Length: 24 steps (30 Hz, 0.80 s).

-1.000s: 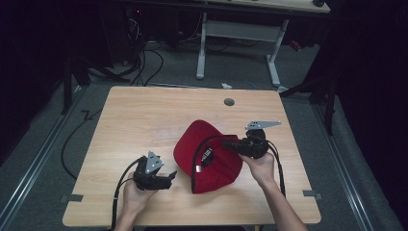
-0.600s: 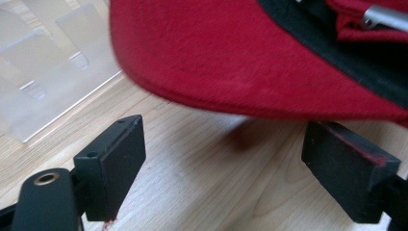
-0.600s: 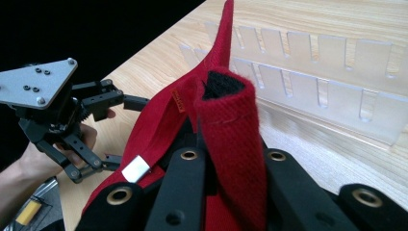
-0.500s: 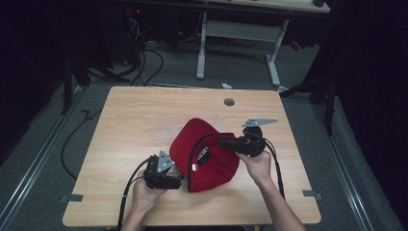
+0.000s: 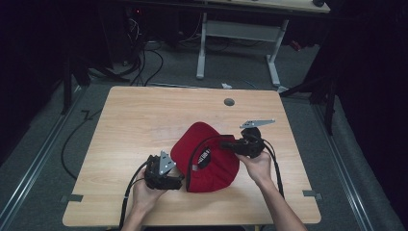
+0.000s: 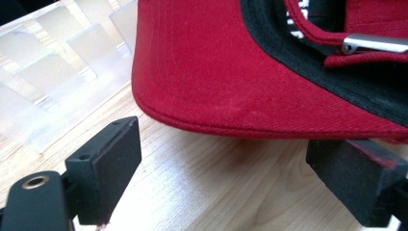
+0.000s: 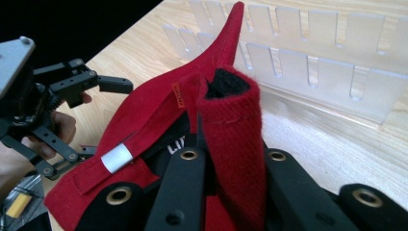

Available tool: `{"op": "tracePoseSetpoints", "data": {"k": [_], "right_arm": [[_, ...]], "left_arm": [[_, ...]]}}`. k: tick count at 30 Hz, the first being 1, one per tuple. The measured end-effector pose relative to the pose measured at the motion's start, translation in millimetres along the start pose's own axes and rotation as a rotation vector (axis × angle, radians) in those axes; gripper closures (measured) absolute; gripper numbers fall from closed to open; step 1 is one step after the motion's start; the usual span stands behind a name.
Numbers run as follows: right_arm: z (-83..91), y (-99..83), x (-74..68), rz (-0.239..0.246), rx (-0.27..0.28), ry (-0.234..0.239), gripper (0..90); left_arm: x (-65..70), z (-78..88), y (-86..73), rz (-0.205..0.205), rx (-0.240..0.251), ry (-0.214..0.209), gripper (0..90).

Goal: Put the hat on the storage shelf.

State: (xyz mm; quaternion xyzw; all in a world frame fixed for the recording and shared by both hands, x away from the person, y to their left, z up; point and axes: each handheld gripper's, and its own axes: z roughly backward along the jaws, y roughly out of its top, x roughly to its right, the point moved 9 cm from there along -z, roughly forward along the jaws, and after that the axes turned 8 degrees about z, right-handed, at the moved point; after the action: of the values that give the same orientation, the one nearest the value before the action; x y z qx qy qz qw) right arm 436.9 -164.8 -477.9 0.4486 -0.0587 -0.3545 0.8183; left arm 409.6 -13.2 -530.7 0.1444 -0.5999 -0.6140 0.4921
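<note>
We see the right tool [image 5: 230, 144] clamped on the back rim of the red cap [image 5: 208, 156], lifting that edge. The left tool [image 5: 179, 182], jaws wide, sits just beside the cap's brim, not gripping. The cap lies upside down on the table [image 5: 144, 120], near its front edge.

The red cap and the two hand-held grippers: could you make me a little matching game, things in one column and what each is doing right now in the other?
Things:
1. left gripper
2. right gripper
3. red cap
4. table

States:
A. pinched by its fabric, rear strap showing
B. jaws open, close to the cap's brim
C. bare light wood with a small round hole near the far edge
D. jaws shut on fabric

Pairs: 1-B, 2-D, 3-A, 4-C
</note>
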Motion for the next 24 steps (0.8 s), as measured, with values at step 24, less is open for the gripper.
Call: {"op": "tracePoseSetpoints", "data": {"k": [24], "right_arm": [[-8.3, -6.5, -14.2, 0.006, -0.051, 0.054, 84.8]], "left_arm": [[12.0, 5.7, 10.4, -0.085, 0.076, -0.02, 27.7]]}}
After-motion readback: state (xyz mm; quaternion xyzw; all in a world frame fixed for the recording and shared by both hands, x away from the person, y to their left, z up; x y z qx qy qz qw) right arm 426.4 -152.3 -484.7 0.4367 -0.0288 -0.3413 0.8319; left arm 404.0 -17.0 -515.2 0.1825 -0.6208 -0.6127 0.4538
